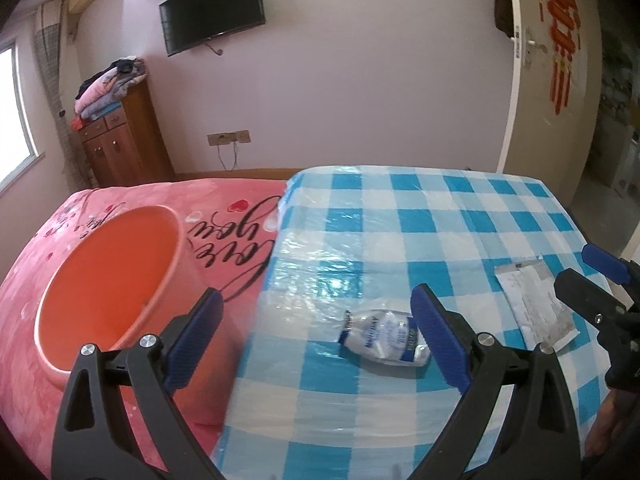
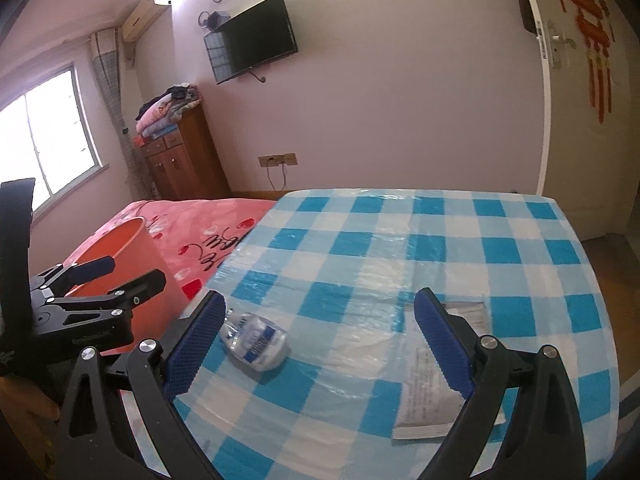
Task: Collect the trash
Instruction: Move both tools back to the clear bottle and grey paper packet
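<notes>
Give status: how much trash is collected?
Done: nothing visible; what shows of the bin inside looks empty. In hand: nothing, left tool and right tool both open. Left: crushed bottle and paper packet, both on the checked cloth.

You're facing a pale lilac wall [image 2: 400, 100] w/ a black TV [image 2: 252, 36] mounted on it. Wooden cabinet [image 2: 184, 156] in the corner, folded clothes [image 2: 168, 114] piled on top. Bright window [image 2: 44, 136] at left, AC unit [image 2: 142, 20] above it. White door [image 2: 580, 100] at right w/ red decoration [image 2: 596, 40].
</notes>
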`<state>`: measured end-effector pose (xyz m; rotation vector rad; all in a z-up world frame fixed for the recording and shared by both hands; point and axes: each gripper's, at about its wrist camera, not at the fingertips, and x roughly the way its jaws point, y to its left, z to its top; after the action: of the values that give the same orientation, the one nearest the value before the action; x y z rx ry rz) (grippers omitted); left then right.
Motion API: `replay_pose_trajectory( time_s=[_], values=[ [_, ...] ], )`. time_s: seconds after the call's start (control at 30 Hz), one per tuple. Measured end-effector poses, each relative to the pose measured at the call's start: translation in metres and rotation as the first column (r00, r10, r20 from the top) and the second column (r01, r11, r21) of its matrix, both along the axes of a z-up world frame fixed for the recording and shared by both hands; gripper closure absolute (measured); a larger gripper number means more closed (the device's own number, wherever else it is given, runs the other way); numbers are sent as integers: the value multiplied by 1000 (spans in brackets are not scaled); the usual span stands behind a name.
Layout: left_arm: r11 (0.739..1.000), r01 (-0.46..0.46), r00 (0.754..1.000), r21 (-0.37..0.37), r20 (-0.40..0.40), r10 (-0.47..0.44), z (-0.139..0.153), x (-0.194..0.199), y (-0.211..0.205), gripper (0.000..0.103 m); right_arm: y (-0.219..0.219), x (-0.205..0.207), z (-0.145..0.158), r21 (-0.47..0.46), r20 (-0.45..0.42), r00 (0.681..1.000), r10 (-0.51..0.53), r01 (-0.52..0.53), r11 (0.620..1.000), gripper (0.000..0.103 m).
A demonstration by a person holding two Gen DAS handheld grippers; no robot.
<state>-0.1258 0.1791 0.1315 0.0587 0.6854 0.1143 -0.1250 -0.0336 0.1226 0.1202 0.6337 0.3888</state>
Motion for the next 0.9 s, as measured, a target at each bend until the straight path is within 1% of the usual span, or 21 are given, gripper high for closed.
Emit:
replay_pose_trajectory(
  time_s=[0.23,0.4,0.57,0.9],
  values=[
    [999,38,999,6,-22,-38,-10,5,-22,8,-20,0,-10,9,-10,999,-36,36,999,9],
    [998,57,997,7,-43,-57,-17,9,-35,8,-34,2,-21,32,-45,997,-61,62,998,9],
    [997,80,995,12,-66,-79,-26,13,-50,8,-50,3,-31,42,-62,994,-86,89,995,9],
    [993,119,988,18,-106,-116,-42,22,-82,8,-76,4,-43,40,-61,989,-131,134,990,9]
  ],
)
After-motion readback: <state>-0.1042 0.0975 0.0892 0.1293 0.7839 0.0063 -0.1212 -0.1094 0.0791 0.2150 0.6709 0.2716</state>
